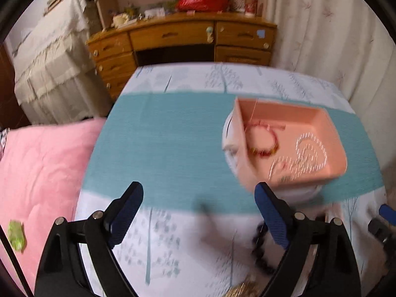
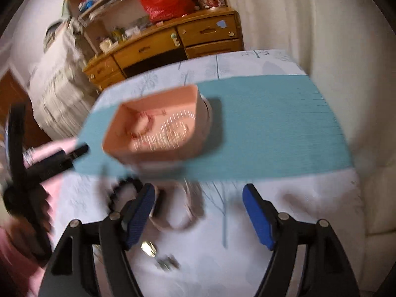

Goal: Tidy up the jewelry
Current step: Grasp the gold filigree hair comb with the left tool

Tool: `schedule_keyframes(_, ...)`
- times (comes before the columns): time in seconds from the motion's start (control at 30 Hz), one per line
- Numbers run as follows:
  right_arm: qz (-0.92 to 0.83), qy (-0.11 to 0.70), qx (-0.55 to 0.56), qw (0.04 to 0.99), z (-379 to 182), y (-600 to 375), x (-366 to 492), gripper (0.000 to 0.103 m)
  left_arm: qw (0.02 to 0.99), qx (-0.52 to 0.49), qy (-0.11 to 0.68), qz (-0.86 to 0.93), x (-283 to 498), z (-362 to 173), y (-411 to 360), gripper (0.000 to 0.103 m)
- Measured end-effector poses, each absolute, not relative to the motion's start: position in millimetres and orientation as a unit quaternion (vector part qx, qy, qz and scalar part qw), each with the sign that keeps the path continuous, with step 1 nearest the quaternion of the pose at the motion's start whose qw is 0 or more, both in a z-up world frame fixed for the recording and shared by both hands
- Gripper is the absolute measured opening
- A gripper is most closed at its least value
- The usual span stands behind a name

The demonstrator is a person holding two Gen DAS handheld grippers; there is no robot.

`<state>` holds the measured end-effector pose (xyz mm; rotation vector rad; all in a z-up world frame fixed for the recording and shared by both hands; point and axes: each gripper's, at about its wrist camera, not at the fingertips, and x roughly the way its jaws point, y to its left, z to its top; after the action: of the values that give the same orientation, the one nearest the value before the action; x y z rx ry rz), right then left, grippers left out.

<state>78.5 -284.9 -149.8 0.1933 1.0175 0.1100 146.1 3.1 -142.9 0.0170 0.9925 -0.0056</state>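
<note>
A pink tray (image 1: 331, 126) stands on a white round base on the teal runner; it also shows in the right wrist view (image 2: 190, 99). In it lie a red bead bracelet (image 1: 263, 141) and a pale pearl strand (image 1: 310, 153). A dark bead bracelet (image 1: 259, 247) lies on the white cloth by my left gripper's right finger. A pale bangle (image 2: 178, 208) and small silver pieces (image 2: 163, 257) lie below the tray. My left gripper (image 1: 199, 200) is open and empty. My right gripper (image 2: 199, 200) is open and empty above the bangle.
A teal runner (image 1: 160, 148) crosses the white patterned tablecloth (image 1: 173, 242). A pink quilt (image 1: 42, 173) lies left of the table. A wooden desk (image 1: 183, 39) stands behind, curtains (image 1: 334, 37) to the right. A gold item (image 1: 242, 289) lies at the near edge.
</note>
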Motion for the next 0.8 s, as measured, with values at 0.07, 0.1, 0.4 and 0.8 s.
schedule_keyframes(0.07, 0.048, 0.505, 0.043, 0.861, -160.5, -278.0, 62.2, 0.075, 0.863, 0.001, 0.505, -0.001, 131.3, -153.5, 11.3, 0.090)
schedule_keyframes(0.1, 0.049, 0.518, 0.024, 0.854, -166.1, -275.1, 57.2, 0.075, 0.857, -0.002, 0.516, -0.001, 125.8, -157.3, 12.5, 0.090)
schedule_keyframes(0.4, 0.089, 0.539, -0.015, 0.838, -185.5, -256.8, 13.2, 0.075, 0.795, -0.029, 0.604, -0.050, 64.3, -186.7, 0.9, 0.090)
schedule_keyframes(0.8, 0.214, 0.427, -0.242, 0.845, -193.6, -213.9, -18.8, 0.075, 0.789, 0.144, 0.573, -0.169, 24.6, -190.5, -38.9, 0.090)
